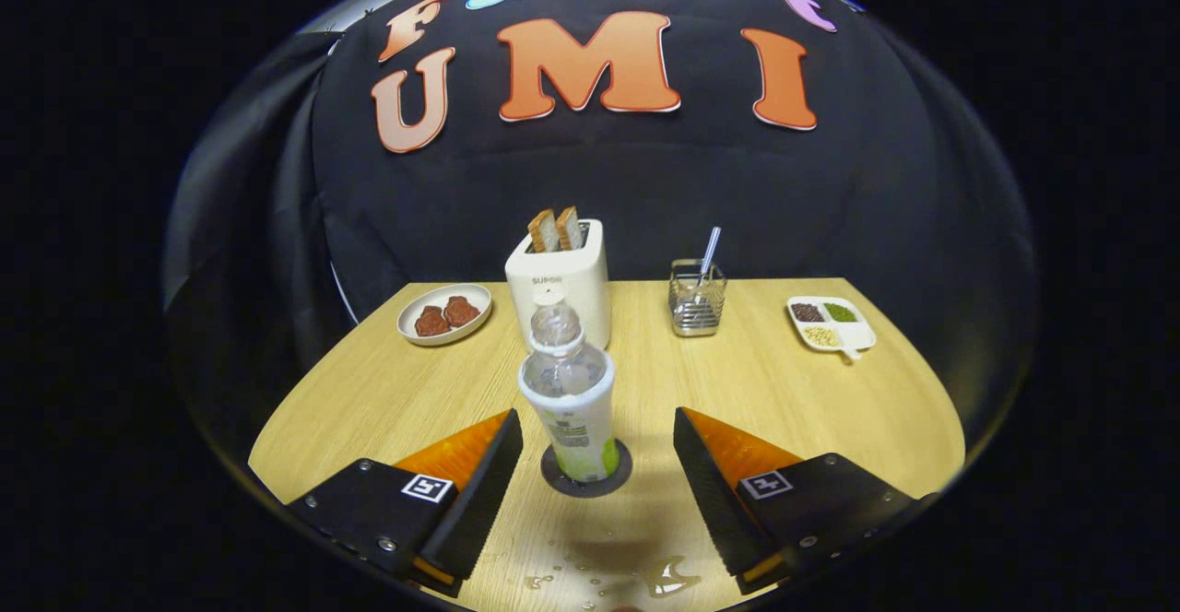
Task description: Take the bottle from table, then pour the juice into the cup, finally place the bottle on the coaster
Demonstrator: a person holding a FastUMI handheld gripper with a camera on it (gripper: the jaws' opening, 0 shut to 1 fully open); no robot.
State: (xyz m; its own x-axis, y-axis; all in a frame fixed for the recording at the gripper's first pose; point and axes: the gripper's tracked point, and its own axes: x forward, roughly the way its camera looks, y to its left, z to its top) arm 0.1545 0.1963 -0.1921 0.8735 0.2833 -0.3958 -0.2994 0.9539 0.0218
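A clear plastic bottle [569, 391] with a white and green label stands upright on a round dark coaster [610, 483] on the wooden table [784, 400]. It stands just ahead of my fingertips, in line with the gap between them. My gripper [597, 441] is open and wide, with neither finger touching the bottle. The bottle's upper part looks clear and near empty.
Behind the bottle stands a white toaster [564, 278] with two bread slices. A plate with brown pieces [444, 313] lies at the back left, a wire holder [697, 300] with a straw at the back, a divided dish [830, 322] at the back right. Spilled drops [664, 578] lie near me.
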